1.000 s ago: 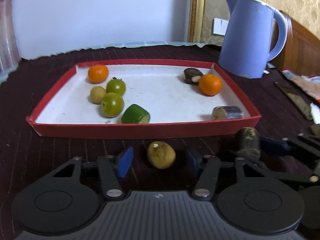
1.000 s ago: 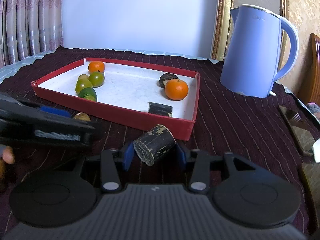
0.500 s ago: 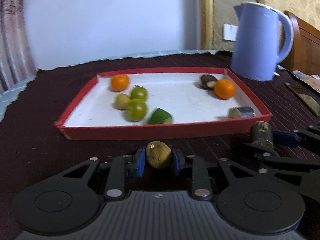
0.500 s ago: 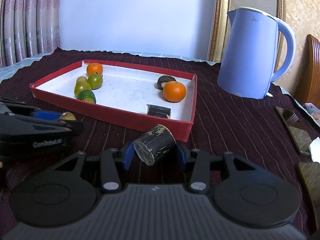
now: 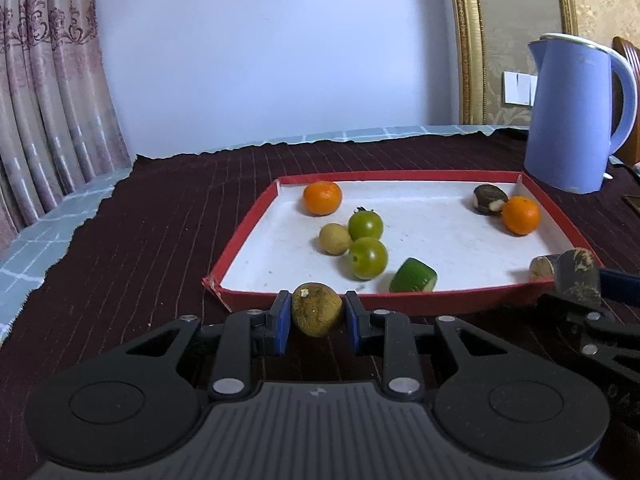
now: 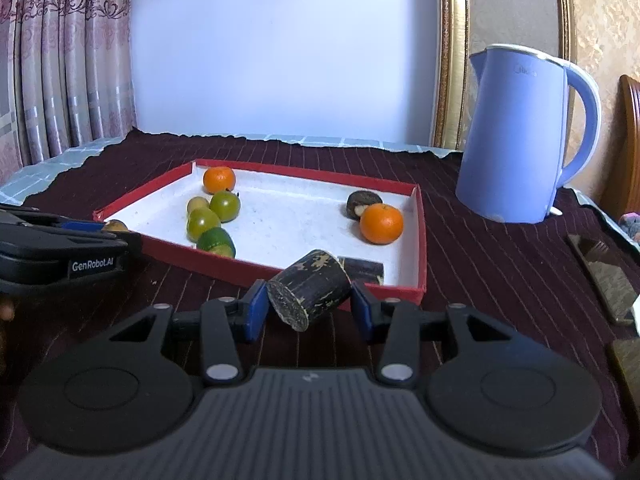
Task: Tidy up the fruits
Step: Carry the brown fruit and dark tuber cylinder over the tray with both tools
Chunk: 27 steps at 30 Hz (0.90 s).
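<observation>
Tray [image 5: 248, 236] holds approx. 8 pcs. Left hand-held gripper [image 5: 316, 318] clamps brown fruit [image 5: 316, 314]; right hand-held gripper [image 6: 307, 308] clamps sugarcane piece [image 6: 310, 294], both at tray's 6 o'clock, undelivered.

A desk [image 6: 480, 264] under a dark maroon striped cloth [image 5: 140, 240] carries a red-rimmed tray [image 6: 420, 240] at frame centre and a blue kettle [image 6: 516, 140] at upper right.

Plain pale wall [image 6: 280, 48] behind, pink patterned curtains [image 5: 44, 100] at left, gold frame moulding [image 6: 448, 60] and gold-textured wallpaper [image 6: 604, 12] at right — bench under dark maroon striped cloth [image 5: 160, 216]; white wall switch [image 5: 518, 88]; soft daylight.
</observation>
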### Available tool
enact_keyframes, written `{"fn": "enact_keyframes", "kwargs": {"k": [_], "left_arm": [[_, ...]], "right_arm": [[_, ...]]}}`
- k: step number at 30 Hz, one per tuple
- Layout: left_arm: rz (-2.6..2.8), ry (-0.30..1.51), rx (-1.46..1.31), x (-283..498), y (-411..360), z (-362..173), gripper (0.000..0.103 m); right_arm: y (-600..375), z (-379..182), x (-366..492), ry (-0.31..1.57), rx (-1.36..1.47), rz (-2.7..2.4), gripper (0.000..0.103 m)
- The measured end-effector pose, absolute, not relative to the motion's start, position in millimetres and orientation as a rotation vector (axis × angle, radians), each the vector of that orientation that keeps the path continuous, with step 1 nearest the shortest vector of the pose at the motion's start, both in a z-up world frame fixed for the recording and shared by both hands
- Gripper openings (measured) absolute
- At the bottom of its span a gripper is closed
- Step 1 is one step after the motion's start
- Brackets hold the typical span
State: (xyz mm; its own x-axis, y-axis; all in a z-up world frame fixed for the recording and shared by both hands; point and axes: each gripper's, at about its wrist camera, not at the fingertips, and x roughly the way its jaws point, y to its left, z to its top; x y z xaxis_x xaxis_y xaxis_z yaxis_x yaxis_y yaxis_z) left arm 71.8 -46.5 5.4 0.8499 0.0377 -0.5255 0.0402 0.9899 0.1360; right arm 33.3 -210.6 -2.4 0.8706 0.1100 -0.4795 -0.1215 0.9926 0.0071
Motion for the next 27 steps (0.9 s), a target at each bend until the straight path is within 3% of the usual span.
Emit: {"fn": "enact_keyframes", "kwargs": {"k": [27], "left_arm": [[0.038,0.551,0.201,116,-60,21,0.028]], "right_arm": [[-212,18,72,0.468,-0.021,0.133,0.042]]}}
